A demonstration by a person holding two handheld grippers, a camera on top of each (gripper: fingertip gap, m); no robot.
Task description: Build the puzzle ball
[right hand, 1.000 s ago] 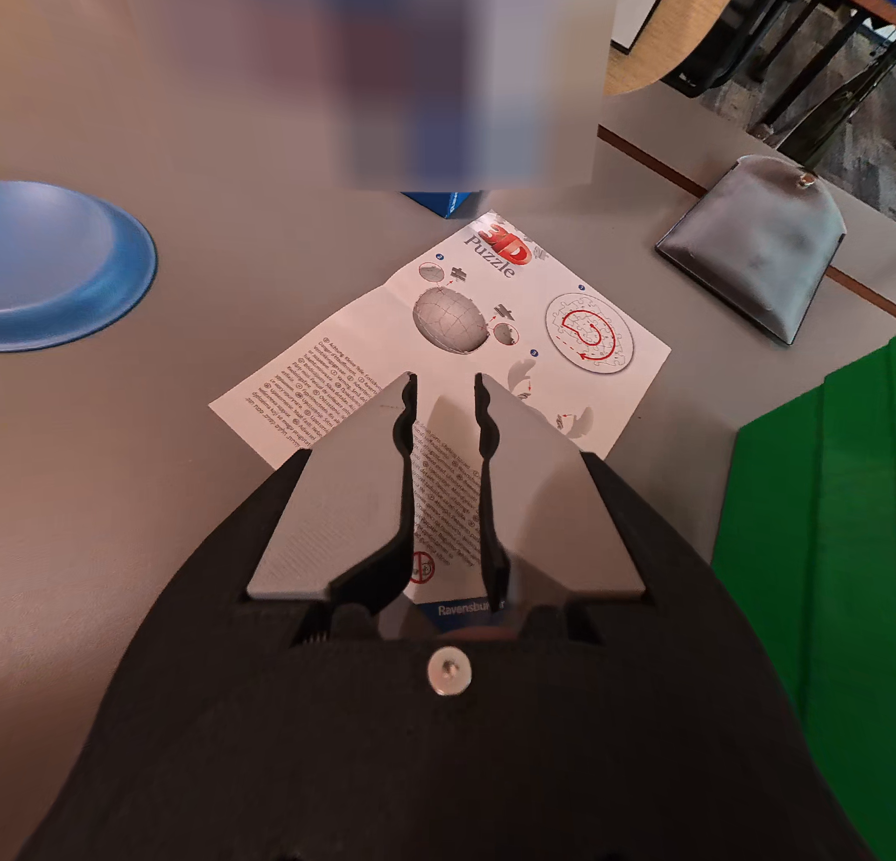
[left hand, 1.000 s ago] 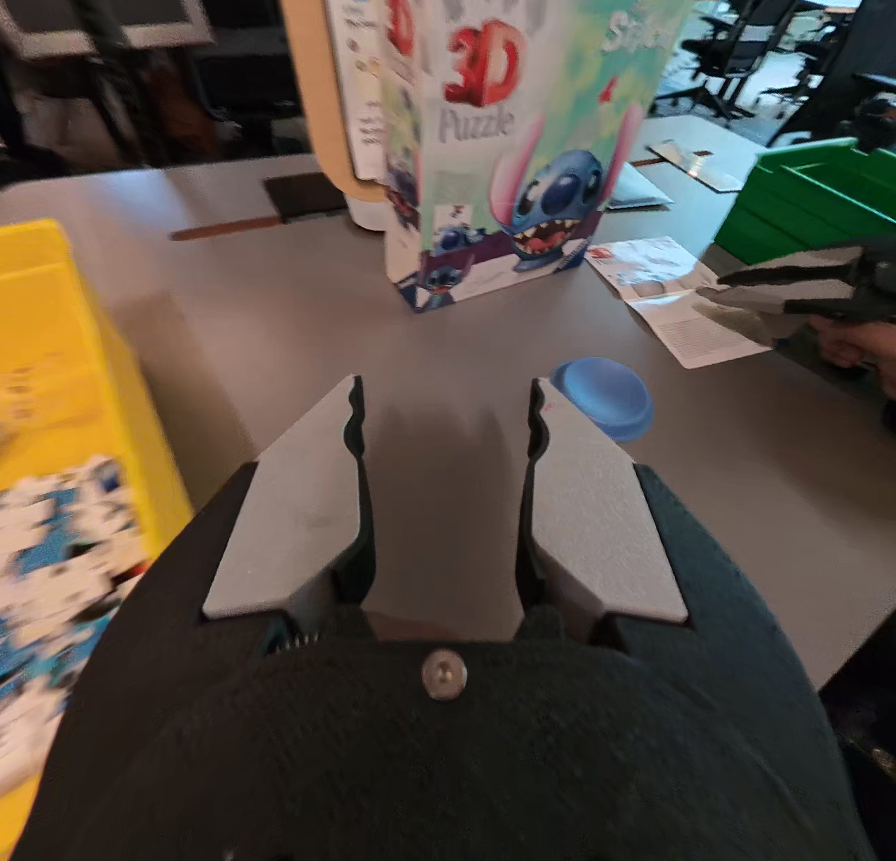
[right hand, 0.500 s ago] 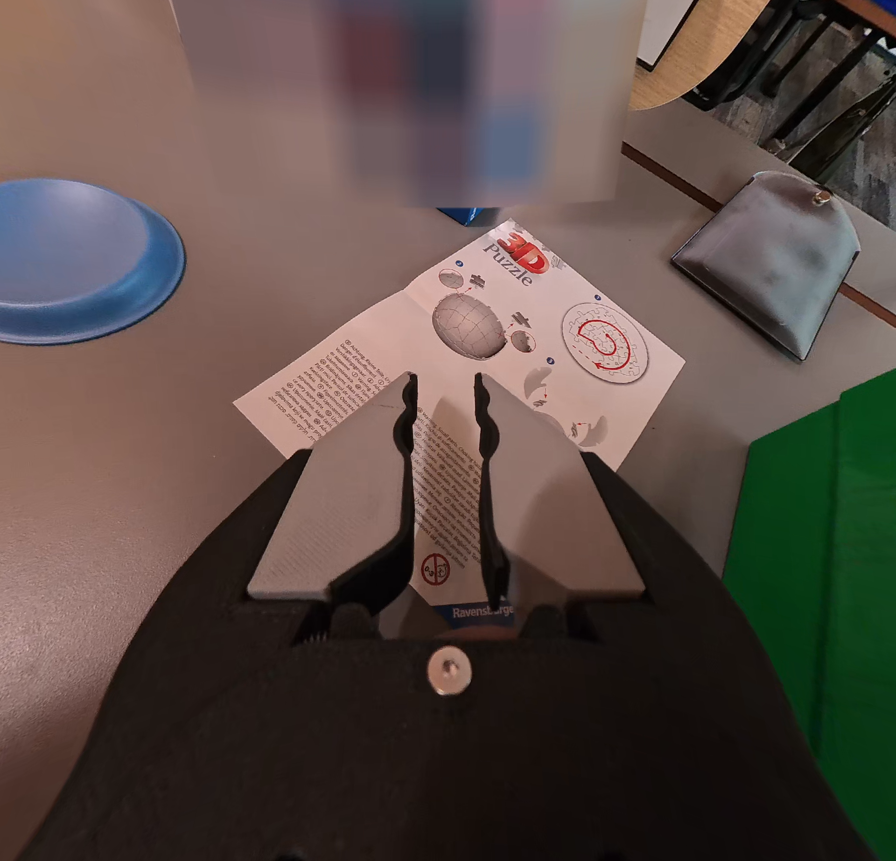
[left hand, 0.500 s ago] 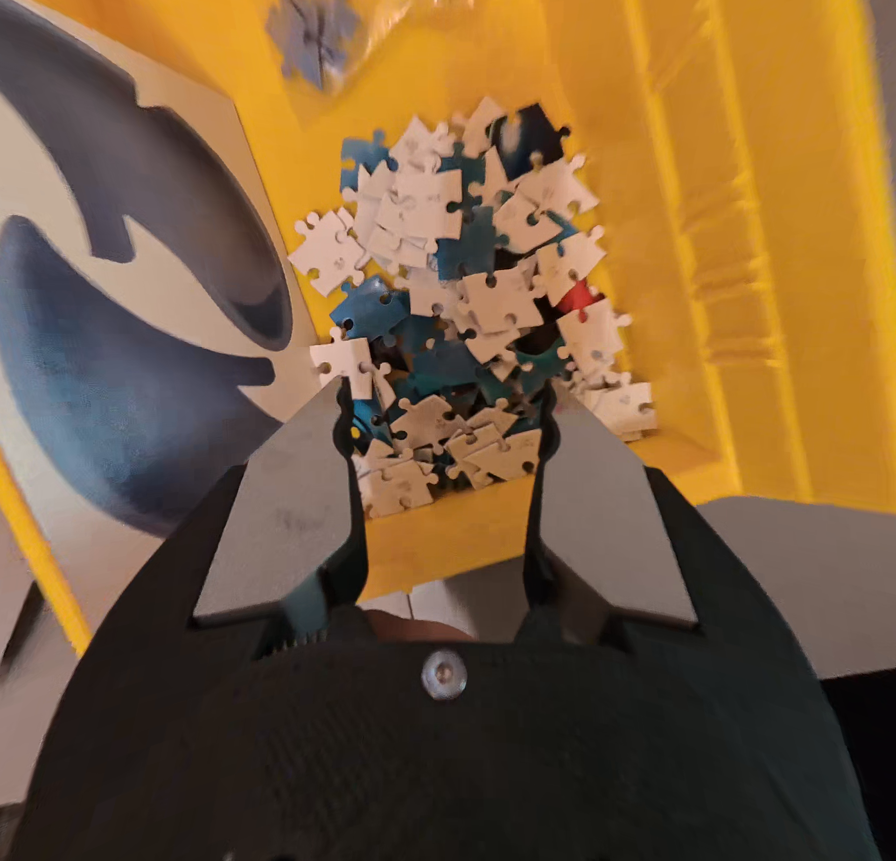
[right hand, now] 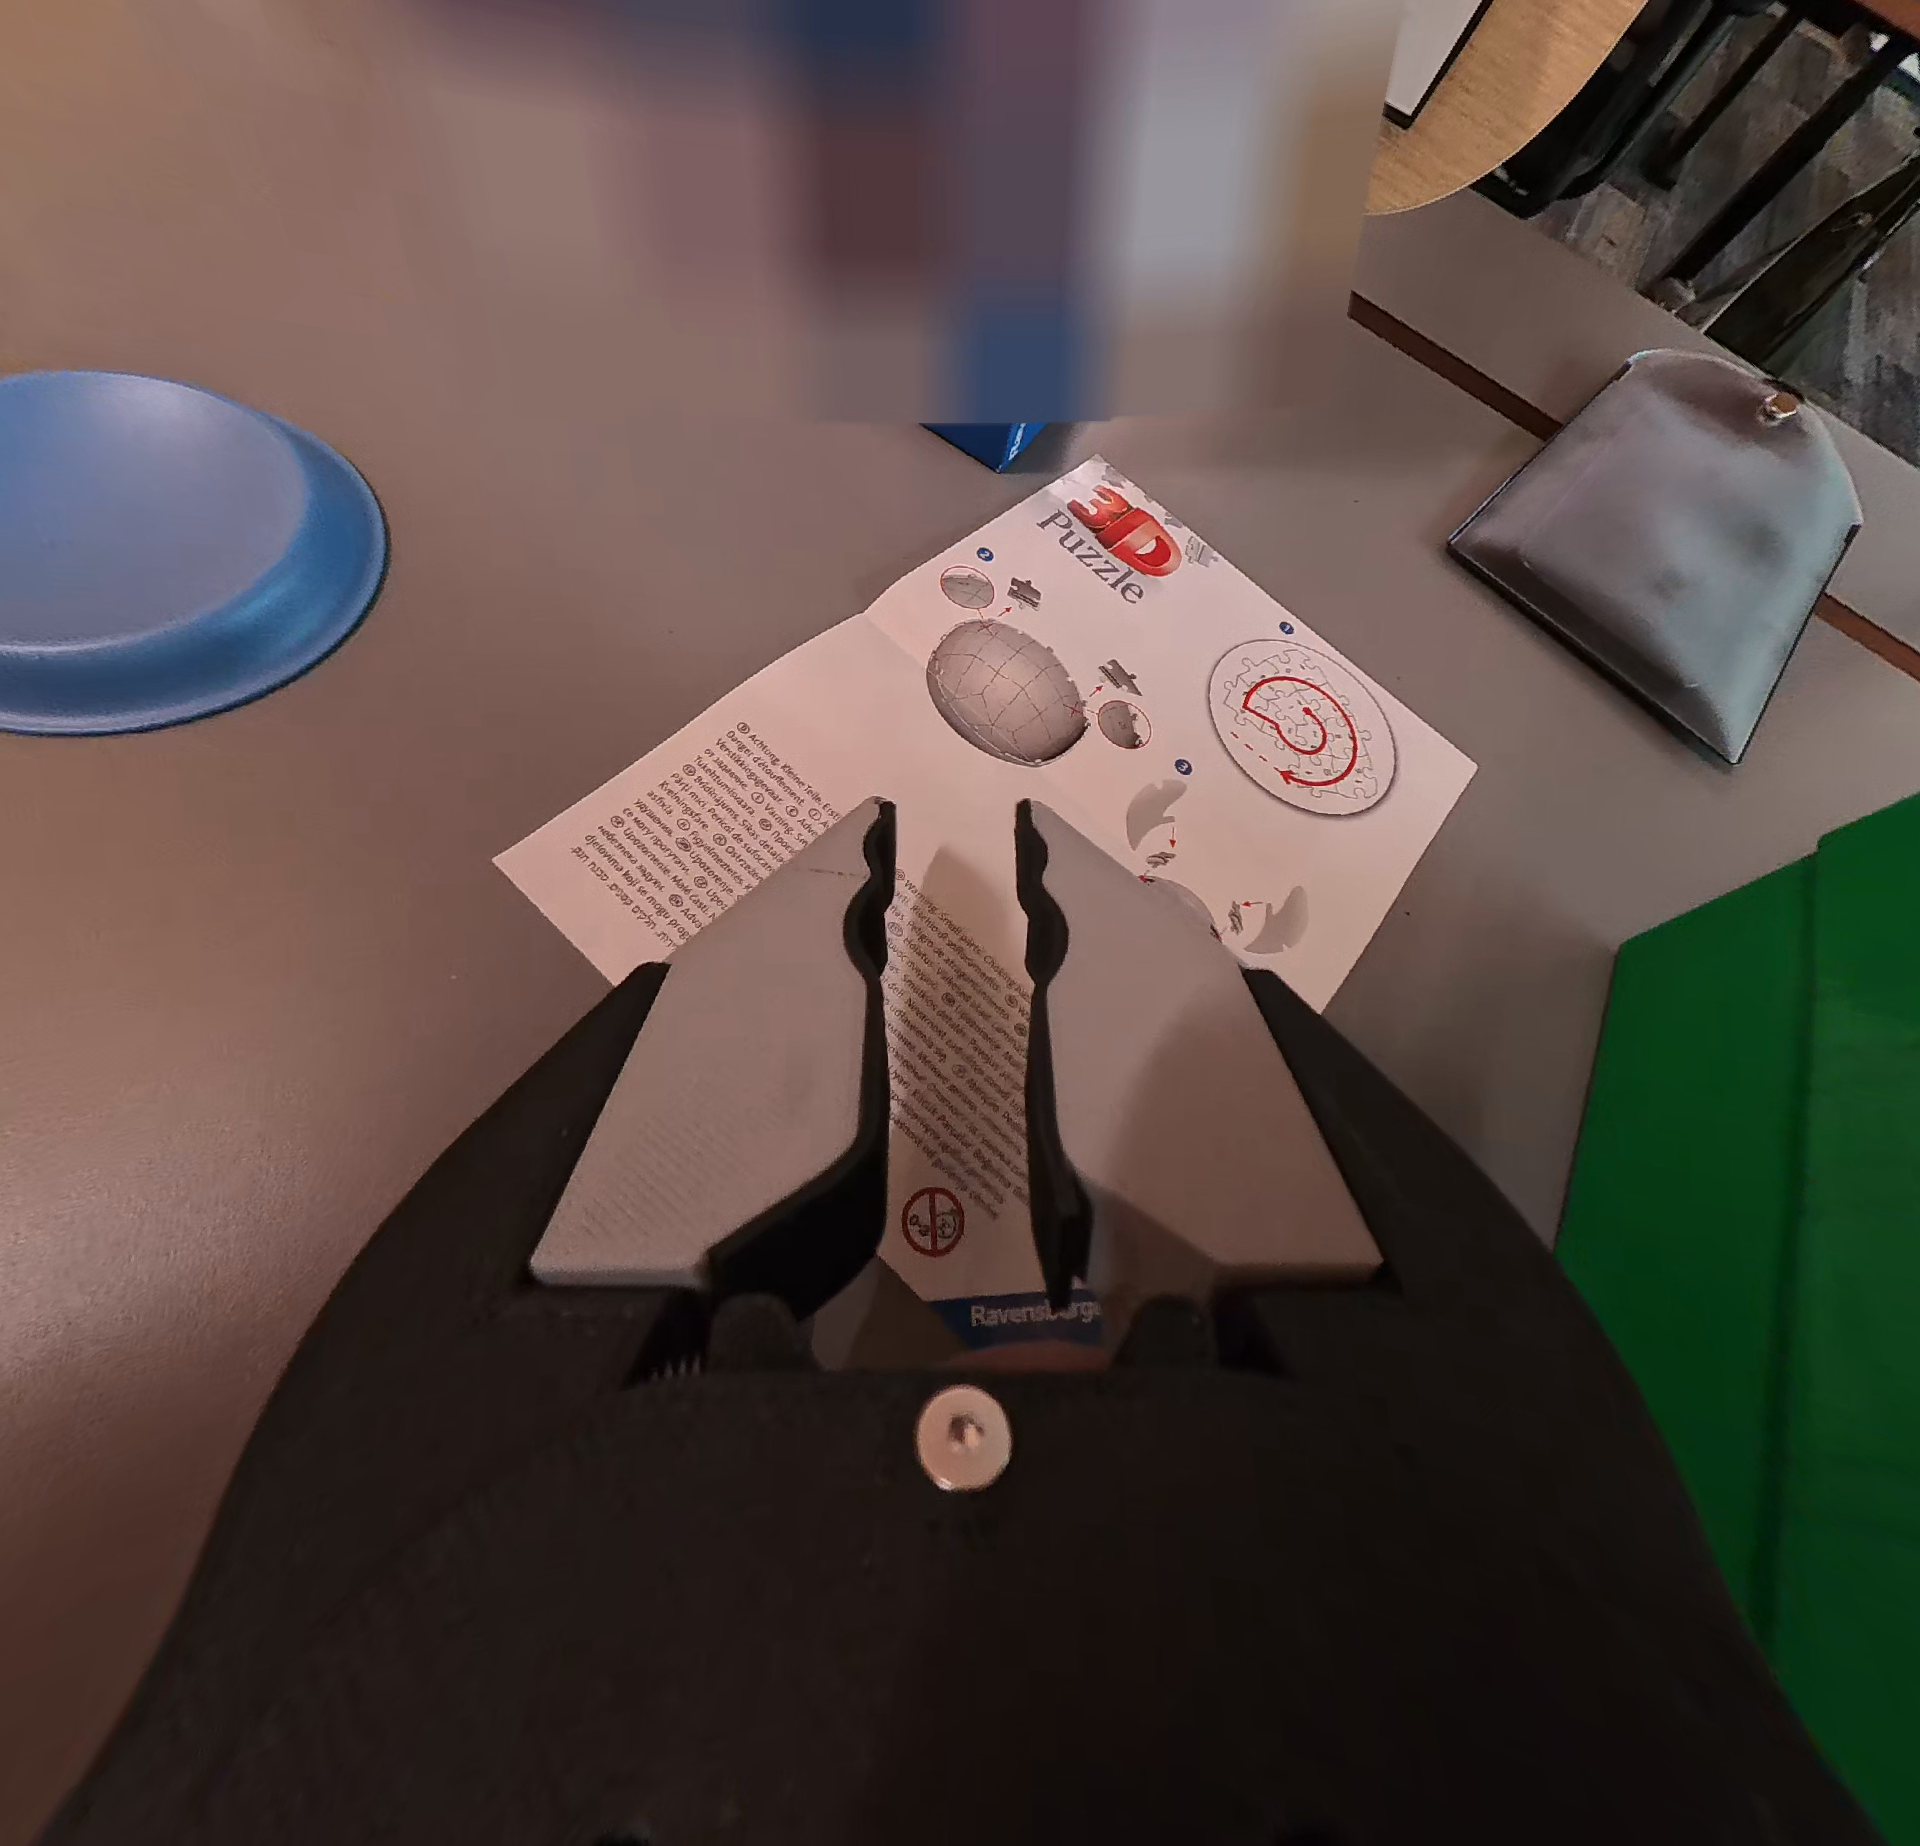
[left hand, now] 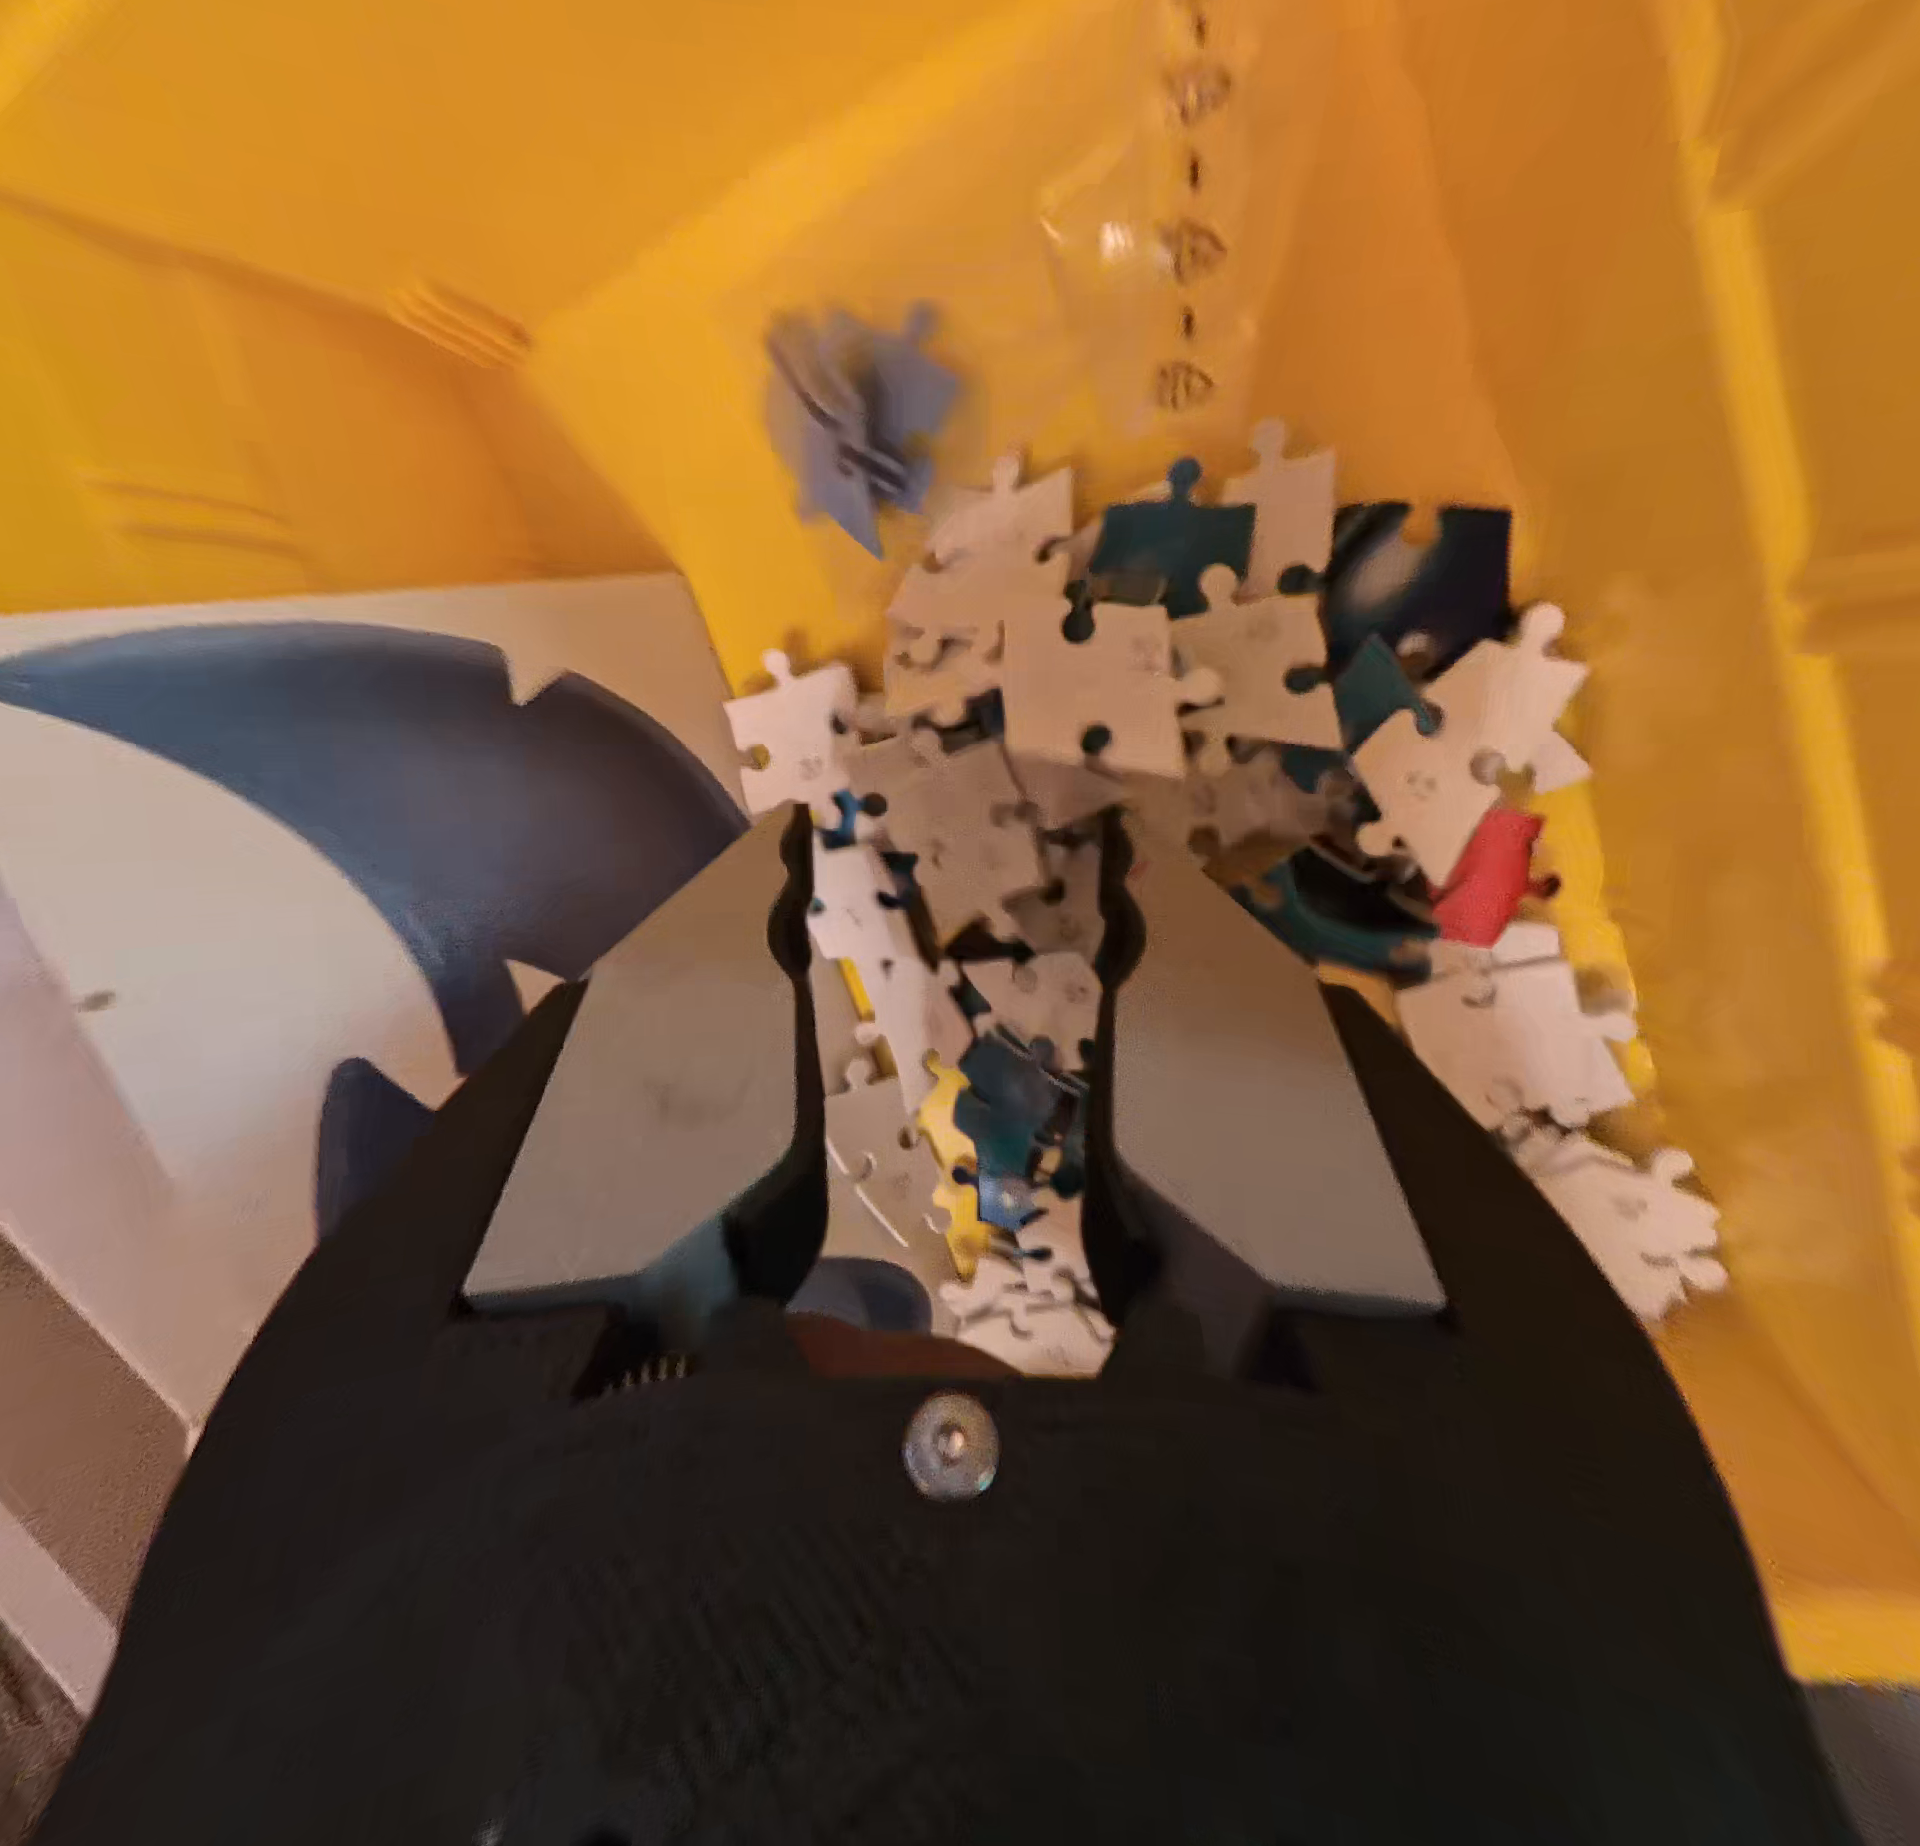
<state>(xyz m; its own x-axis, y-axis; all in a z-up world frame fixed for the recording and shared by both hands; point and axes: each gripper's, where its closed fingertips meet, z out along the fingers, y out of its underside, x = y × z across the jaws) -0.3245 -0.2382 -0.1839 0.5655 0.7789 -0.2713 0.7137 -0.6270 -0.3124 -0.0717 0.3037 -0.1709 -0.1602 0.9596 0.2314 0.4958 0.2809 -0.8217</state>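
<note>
A heap of loose puzzle pieces (left hand: 1143, 716), mostly white backs with some blue and one red, lies in a yellow bin (left hand: 1351, 238). My left gripper (left hand: 951, 830) is open and empty, reaching into the bin with its tips just over the heap. A card sheet with blue curved shapes (left hand: 312, 809) lies in the bin to the left. My right gripper (right hand: 951, 809) is open a little and empty, hovering over the white instruction leaflet (right hand: 1039, 716) on the grey table (right hand: 623, 446). A blue round stand (right hand: 156, 549) sits to its left.
A clear plastic bag (left hand: 1174, 186) lies at the back of the bin. A green bin (right hand: 1766, 1173) stands to the right of the leaflet. A dark grey pouch (right hand: 1662, 539) lies at the back right. The blue corner of a box (right hand: 1003, 442) shows below a blurred patch. My hands' fingertips stand some 60 centimetres from each other. My right tips are roughly 30 centimetres from the dark grey pouch (right hand: 1662, 539).
My left gripper swung from over the table into the yellow bin and moved down close to the puzzle pieces. My right gripper drew back a little over the leaflet, its gap unchanged.
</note>
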